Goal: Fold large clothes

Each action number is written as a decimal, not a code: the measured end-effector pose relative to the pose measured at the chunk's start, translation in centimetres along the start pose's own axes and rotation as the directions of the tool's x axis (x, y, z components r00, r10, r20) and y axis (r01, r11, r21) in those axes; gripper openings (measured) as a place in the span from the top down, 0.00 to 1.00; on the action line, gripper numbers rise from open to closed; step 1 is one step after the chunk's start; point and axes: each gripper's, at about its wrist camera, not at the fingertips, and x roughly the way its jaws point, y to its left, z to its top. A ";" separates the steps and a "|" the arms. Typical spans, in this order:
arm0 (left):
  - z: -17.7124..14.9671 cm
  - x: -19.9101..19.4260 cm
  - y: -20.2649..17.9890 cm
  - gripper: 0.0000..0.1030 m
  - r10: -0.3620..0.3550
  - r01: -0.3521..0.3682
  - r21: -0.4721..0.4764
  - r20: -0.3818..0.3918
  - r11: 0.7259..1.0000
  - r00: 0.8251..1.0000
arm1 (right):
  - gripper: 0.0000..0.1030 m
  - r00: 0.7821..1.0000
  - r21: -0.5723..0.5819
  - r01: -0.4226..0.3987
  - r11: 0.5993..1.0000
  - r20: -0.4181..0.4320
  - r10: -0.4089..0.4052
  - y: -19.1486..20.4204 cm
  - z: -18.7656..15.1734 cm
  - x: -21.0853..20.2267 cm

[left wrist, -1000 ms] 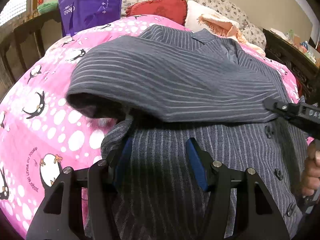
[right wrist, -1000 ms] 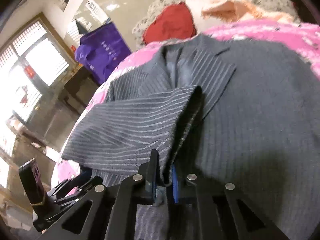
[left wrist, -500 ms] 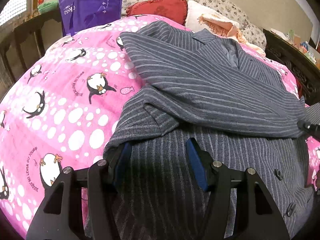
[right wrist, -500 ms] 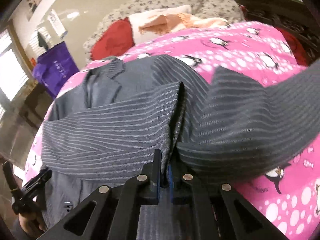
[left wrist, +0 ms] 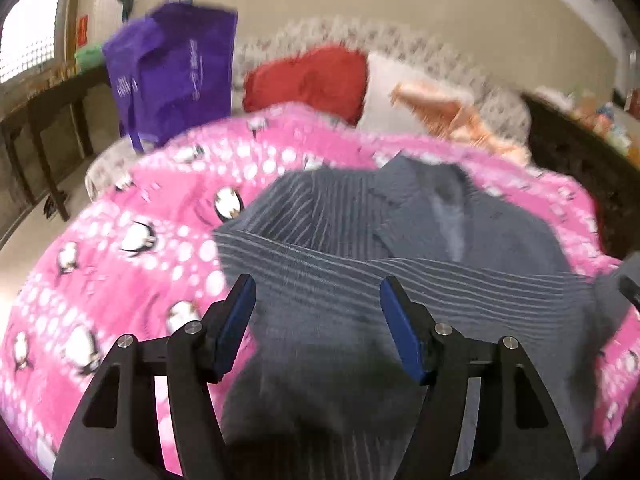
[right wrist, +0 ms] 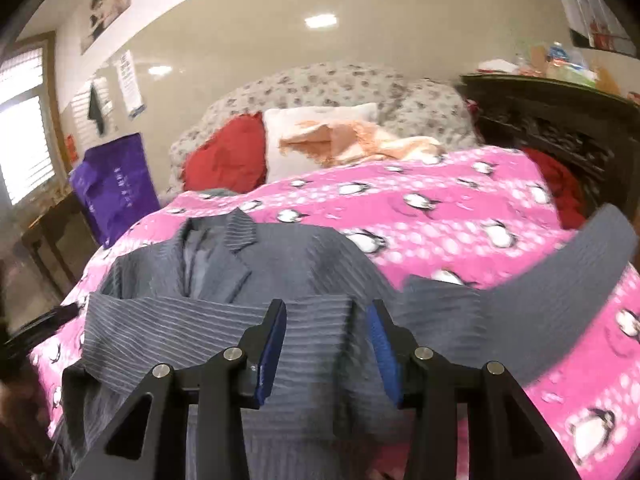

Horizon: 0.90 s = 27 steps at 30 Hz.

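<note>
**Striped jacket on the bed, both grippers letting go**

A dark grey pinstriped suit jacket (right wrist: 304, 268) lies front-up on a bright pink bedspread printed with penguins (right wrist: 440, 216), its collar towards the pillows. One sleeve (left wrist: 400, 276) is folded flat across the chest; the other sleeve (right wrist: 560, 280) stretches out over the pink cover on the right of the right wrist view.

The left gripper (left wrist: 316, 320) hangs above the lower front of the jacket, jaws wide and opening, blue pads (left wrist: 236, 324) clear of the cloth. The right gripper (right wrist: 328, 344) is over the folded sleeve, jaws partly apart and opening, nothing pinched between them.

By the headboard rest a red cushion (right wrist: 228, 156) and a white pillow with peach fabric (right wrist: 320, 136); a purple shopping bag (left wrist: 176, 72) stands beside the bed
</note>
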 end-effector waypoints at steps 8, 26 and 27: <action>-2.3 6.4 1.3 0.37 0.102 -0.107 -0.048 -0.100 0.993 0.990 | 0.84 0.980 -0.062 0.040 0.997 -0.192 -0.051 2.6 -1.3 9.2; -3.1 0.6 0.5 0.31 0.099 -0.100 -0.017 -0.027 0.995 0.995 | 0.83 0.986 -0.099 -0.050 0.994 -0.165 0.033 4.8 -3.3 3.7; -3.9 1.2 0.3 0.31 0.106 -0.106 0.006 -0.055 0.994 0.993 | 0.83 0.981 -0.101 -0.047 0.994 -0.194 0.027 5.0 -4.0 4.2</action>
